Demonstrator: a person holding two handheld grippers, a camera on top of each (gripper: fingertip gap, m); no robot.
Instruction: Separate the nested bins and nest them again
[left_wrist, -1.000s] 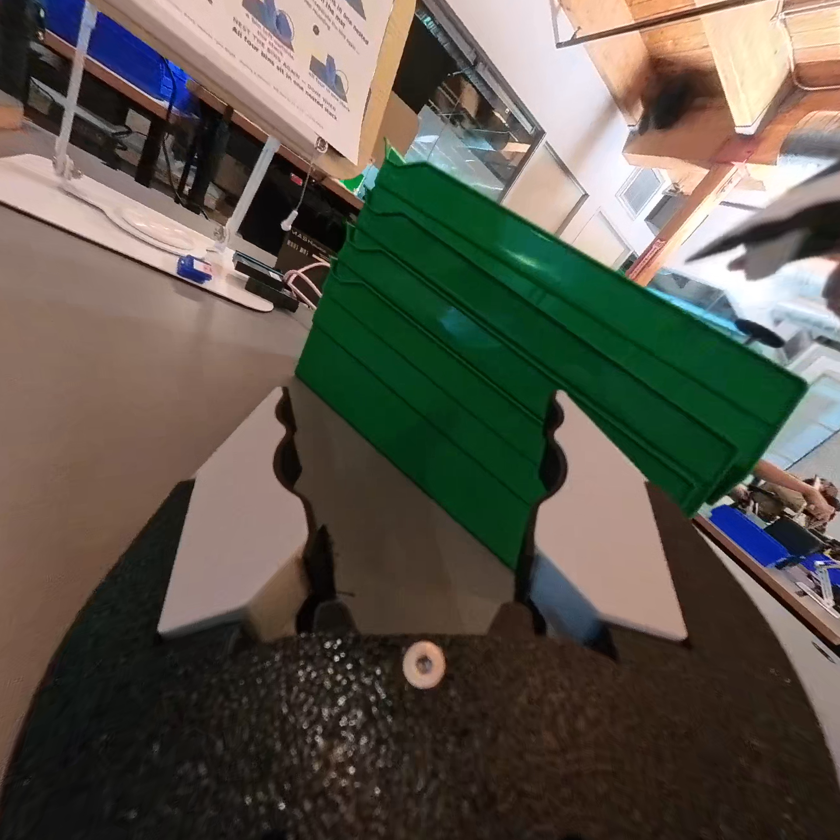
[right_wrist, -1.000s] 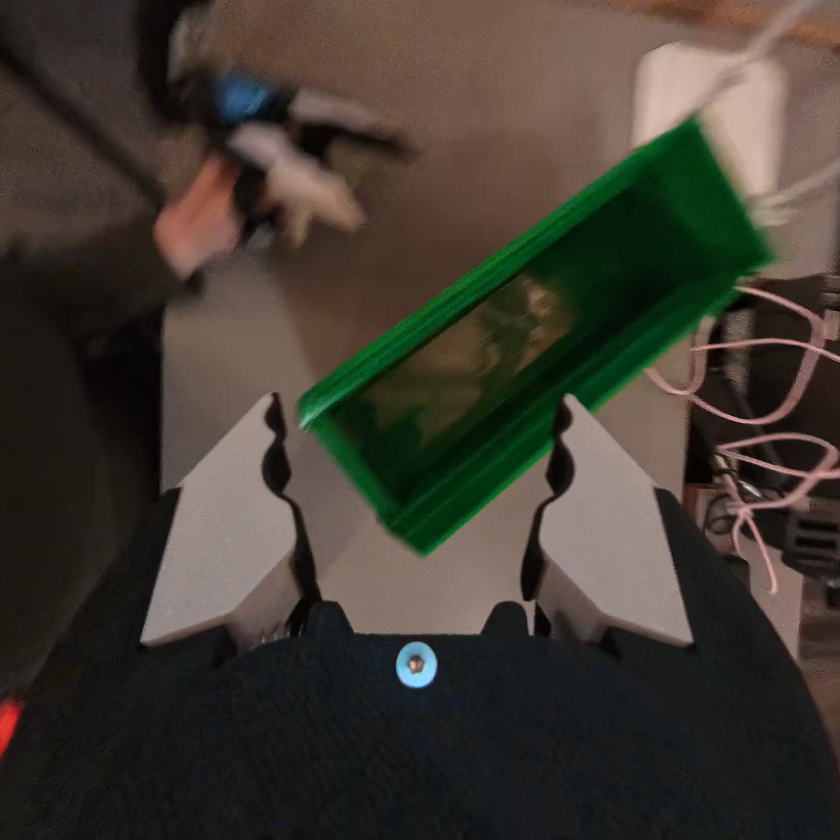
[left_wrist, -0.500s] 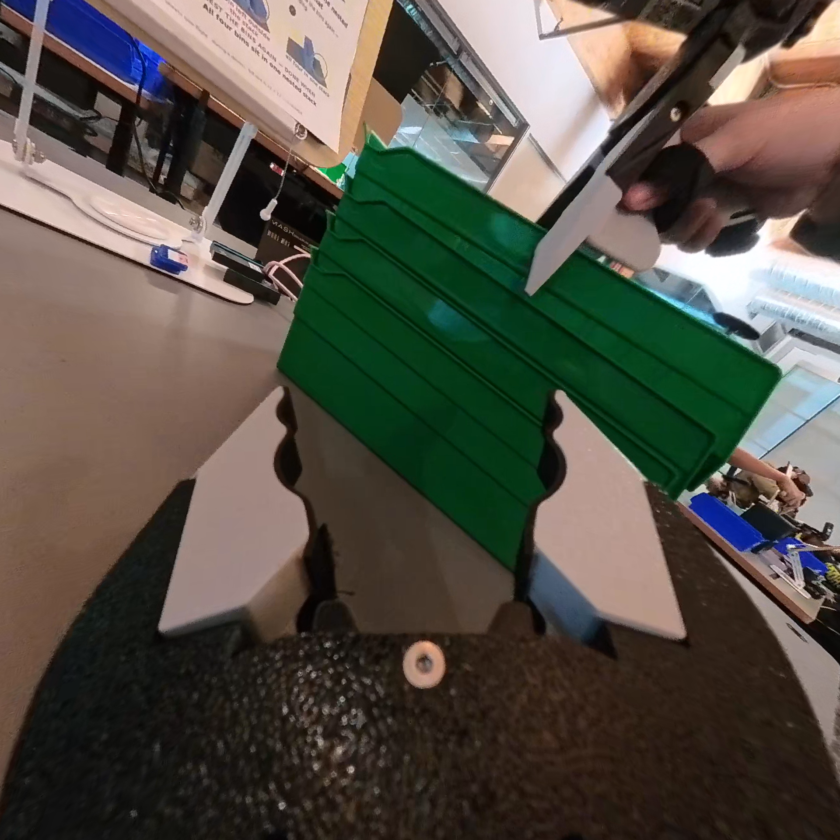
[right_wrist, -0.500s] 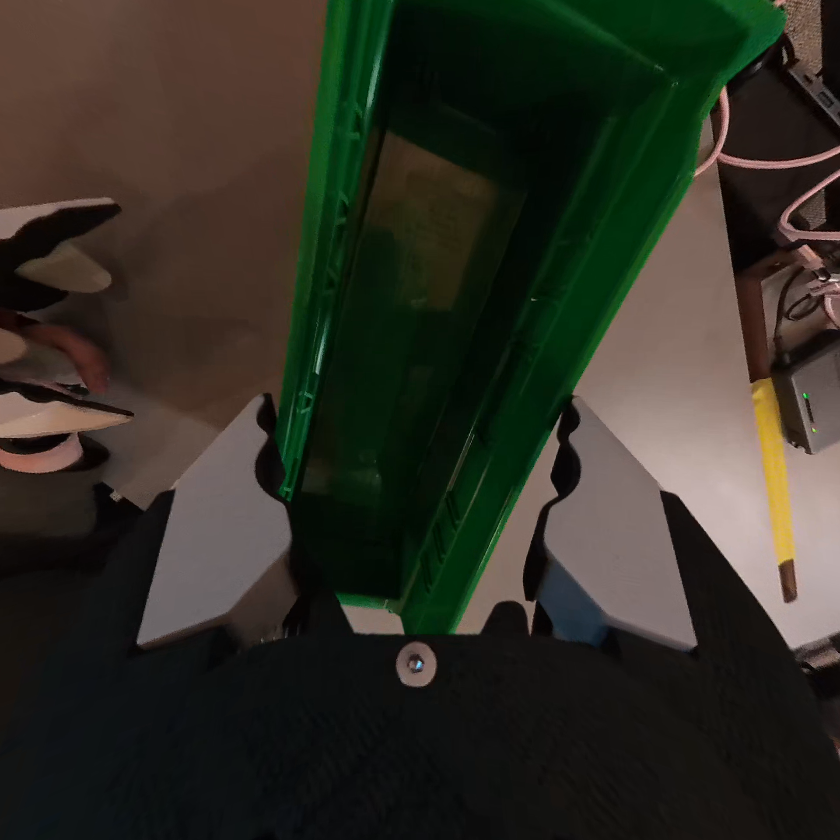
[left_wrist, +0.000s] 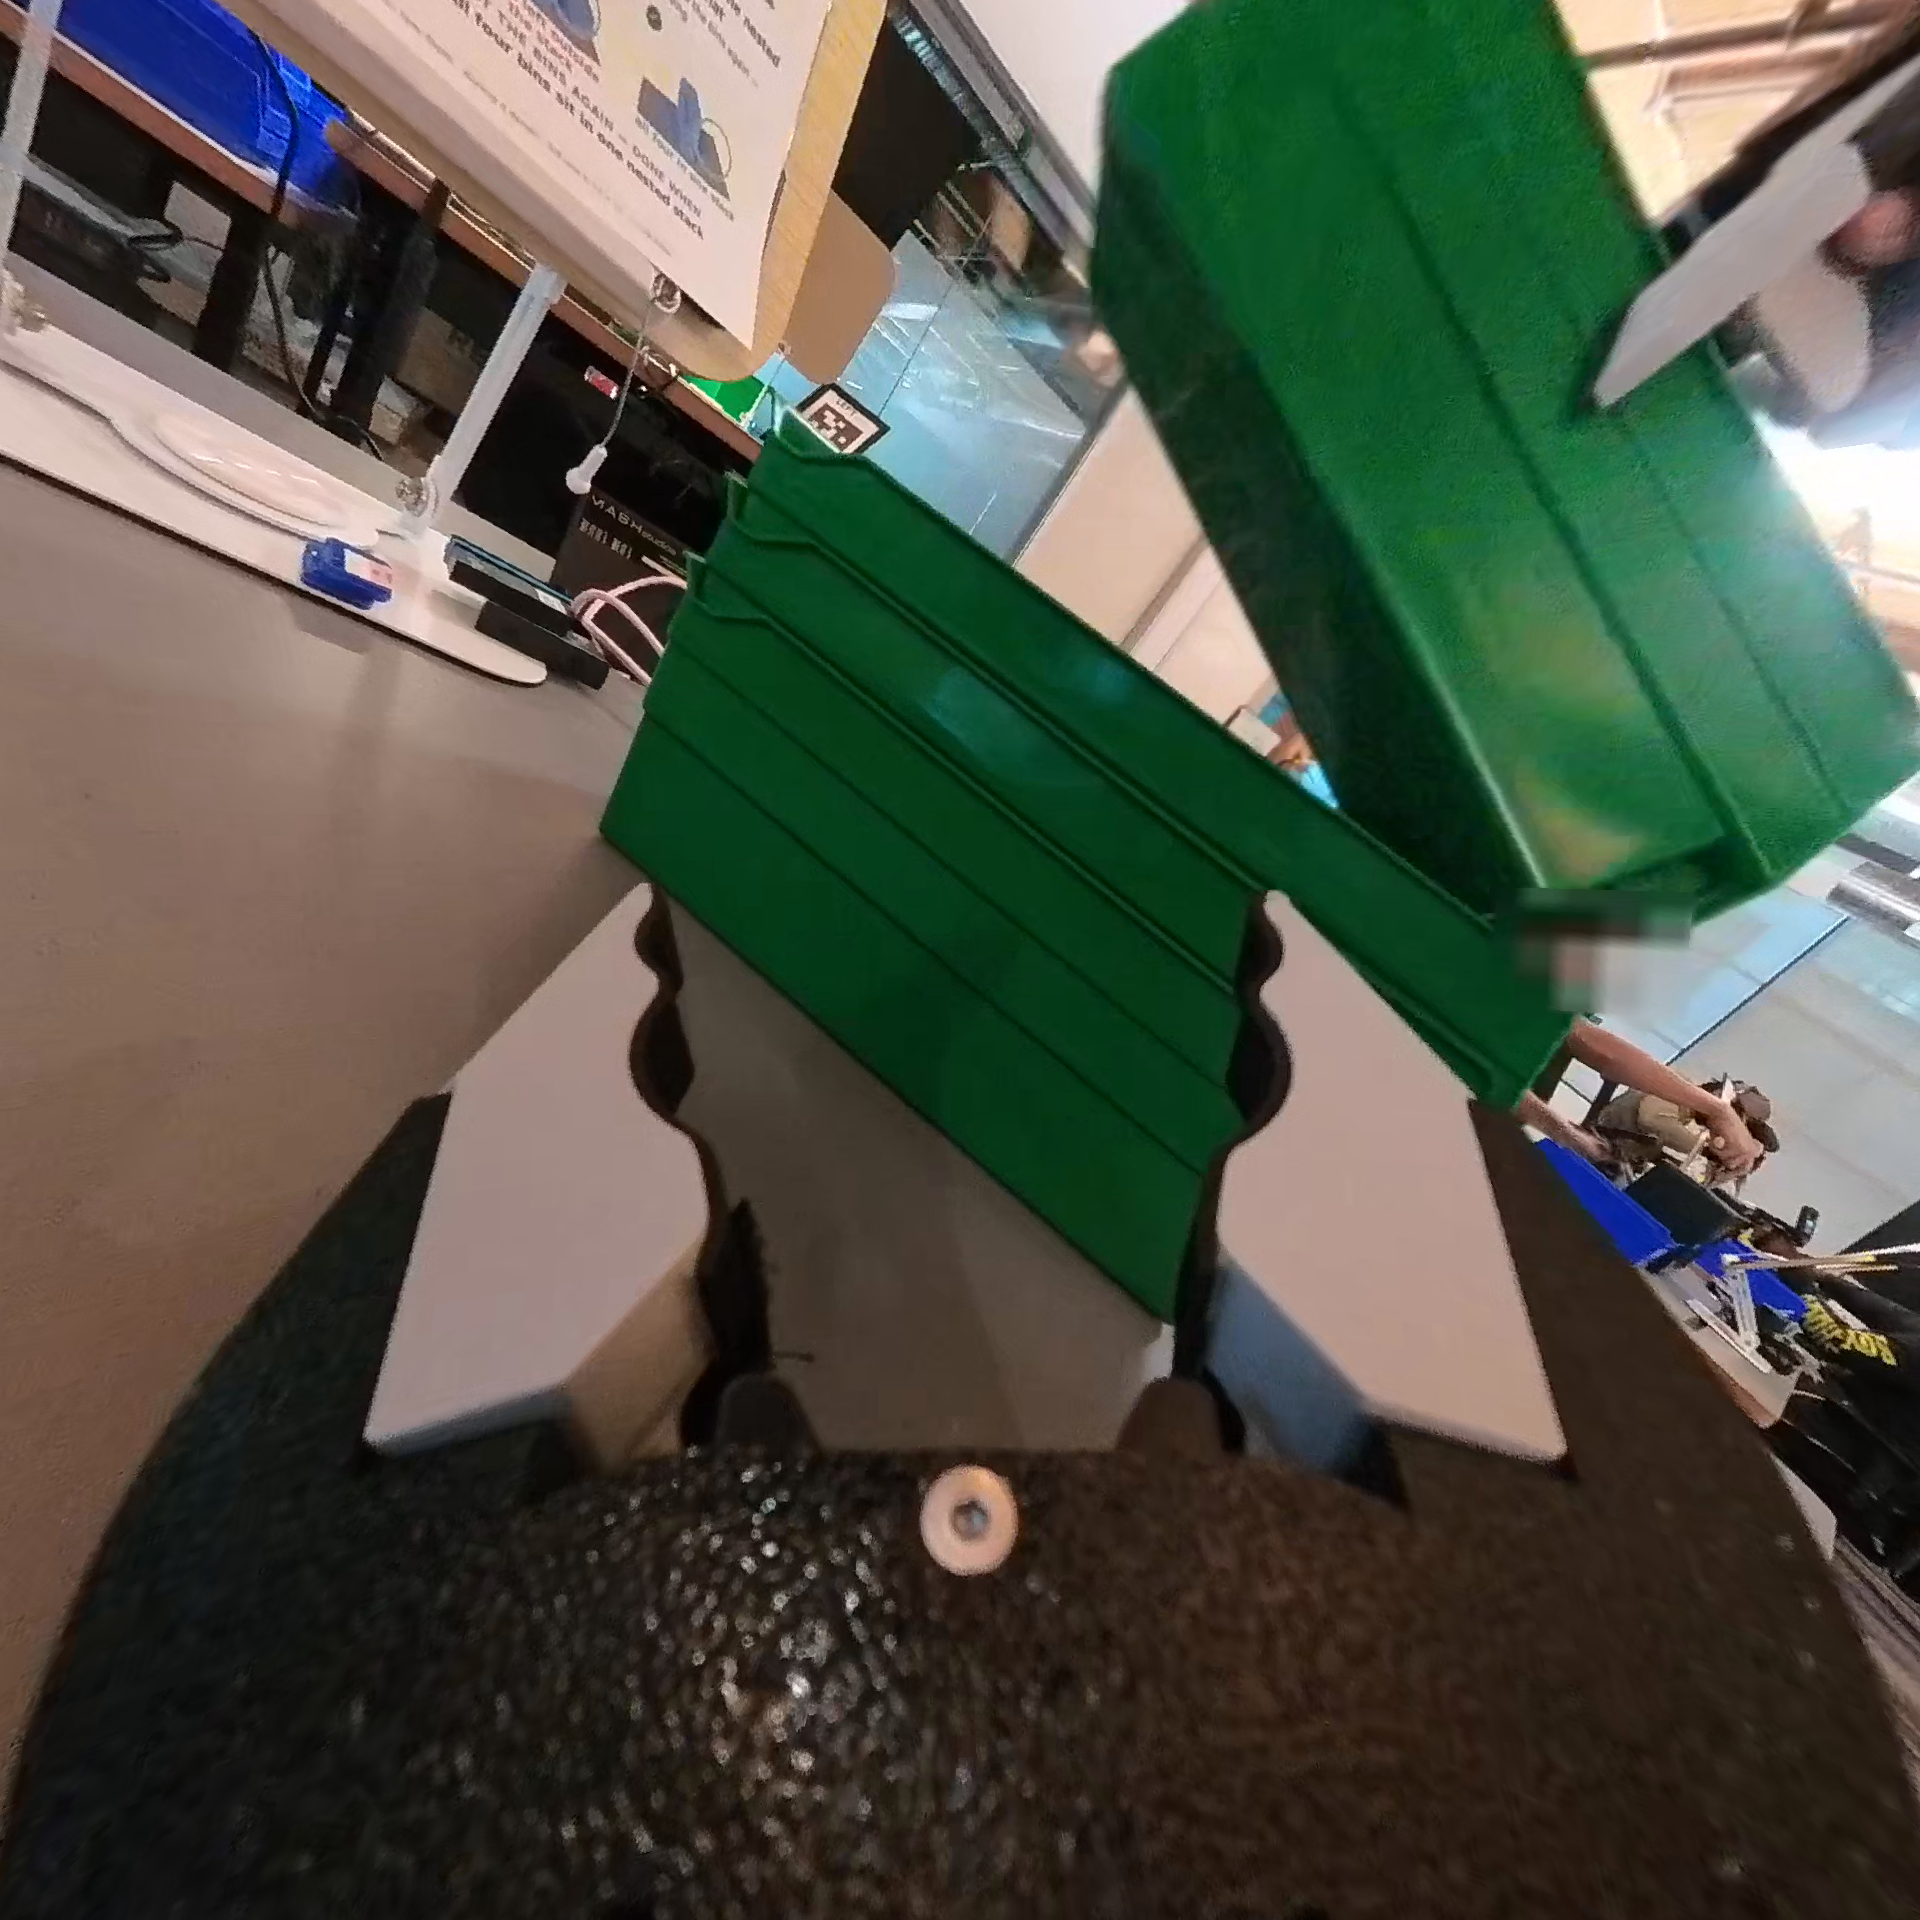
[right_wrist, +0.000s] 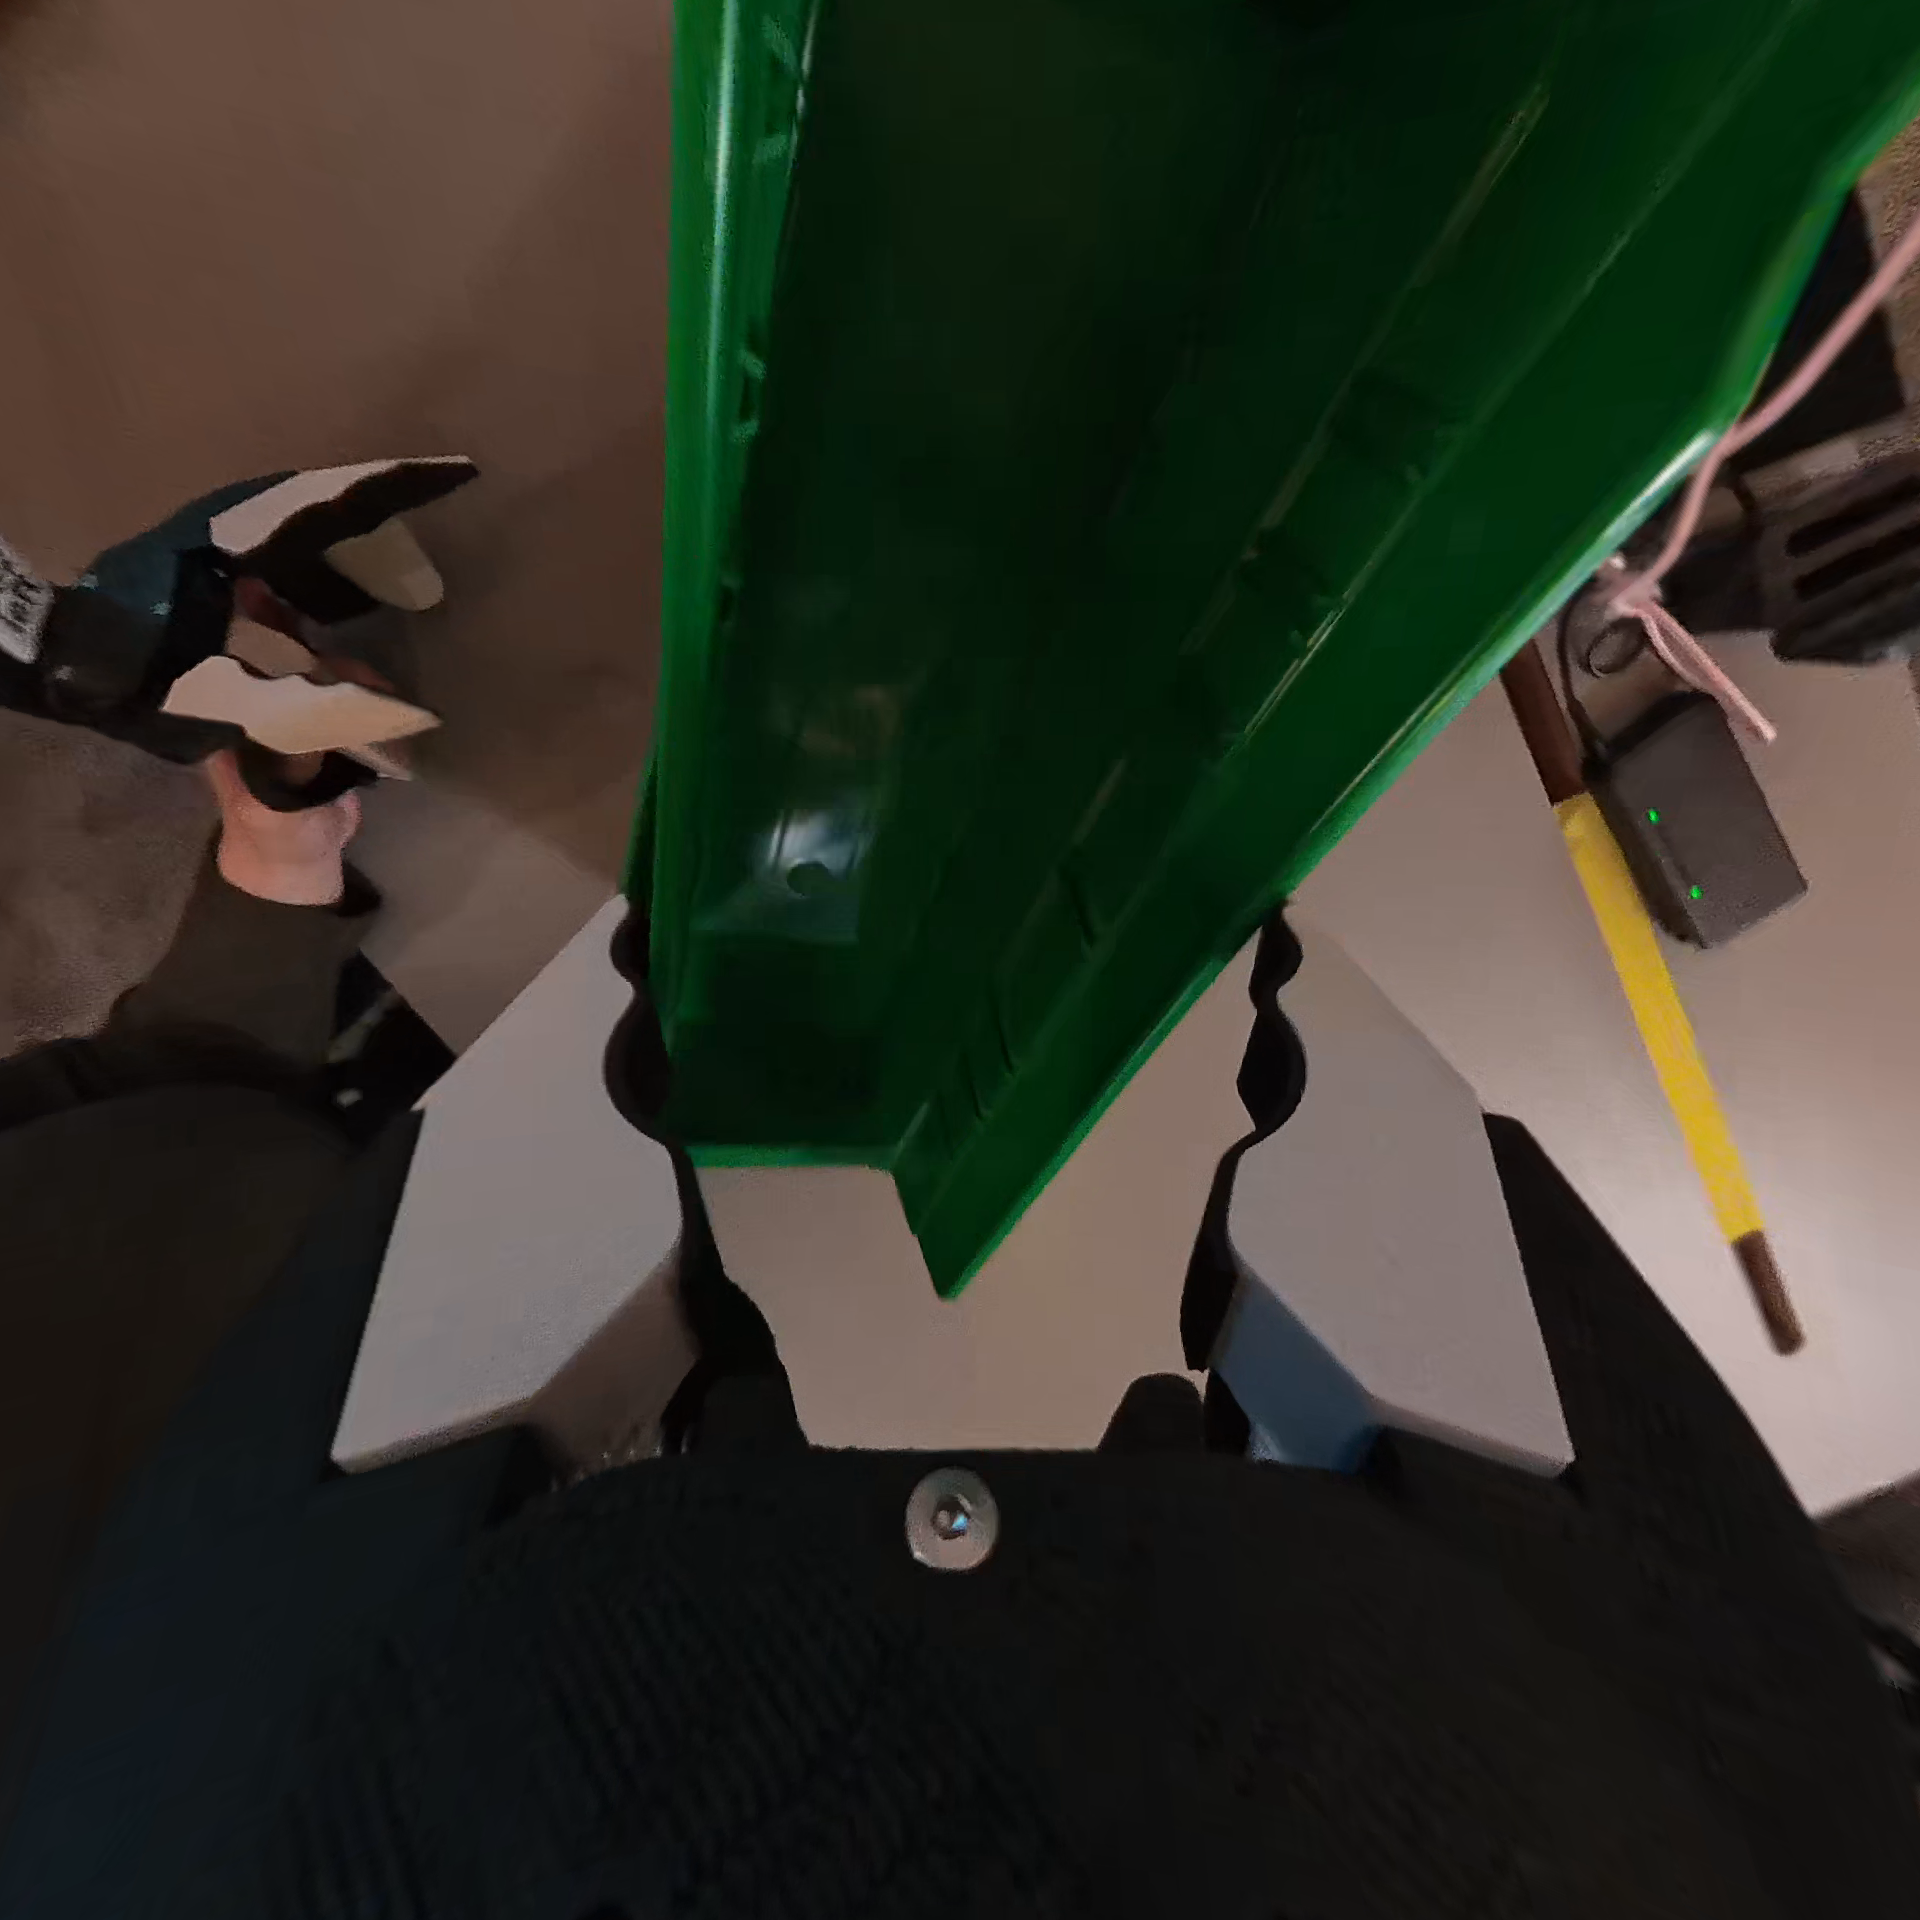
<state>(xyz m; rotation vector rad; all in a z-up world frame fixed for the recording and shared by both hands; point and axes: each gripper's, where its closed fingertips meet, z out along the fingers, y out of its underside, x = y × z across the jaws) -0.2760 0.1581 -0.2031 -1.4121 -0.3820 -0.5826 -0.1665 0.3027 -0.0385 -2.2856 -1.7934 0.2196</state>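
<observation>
A stack of nested green bins (left_wrist: 935, 748) stands on the grey table (left_wrist: 260, 831). My left gripper (left_wrist: 956, 904) is open and empty, low over the table, right in front of the stack's near end. Its right finger hides the stack's near corner. My right gripper (right_wrist: 948, 914) is shut across the width of one green bin (right_wrist: 1143, 520), jaws wide. That bin (left_wrist: 1455, 520) hangs tilted in the air above and to the right of the stack, one right finger (left_wrist: 1714, 301) on its side wall. The left gripper (right_wrist: 436, 603) also shows far left in the right wrist view.
A white sign stand (left_wrist: 208, 457) with a poster, a small blue item (left_wrist: 343, 566) and a black box with cables (left_wrist: 540, 623) sit at the table's far side. A yellow-and-brown stick (right_wrist: 1652, 1039) and a grey box with green lights (right_wrist: 1694, 831) lie to the right.
My right gripper came down over the stack, took hold of the top bin and lifted it up and away from the others. My left gripper stayed low in front of the stack.
</observation>
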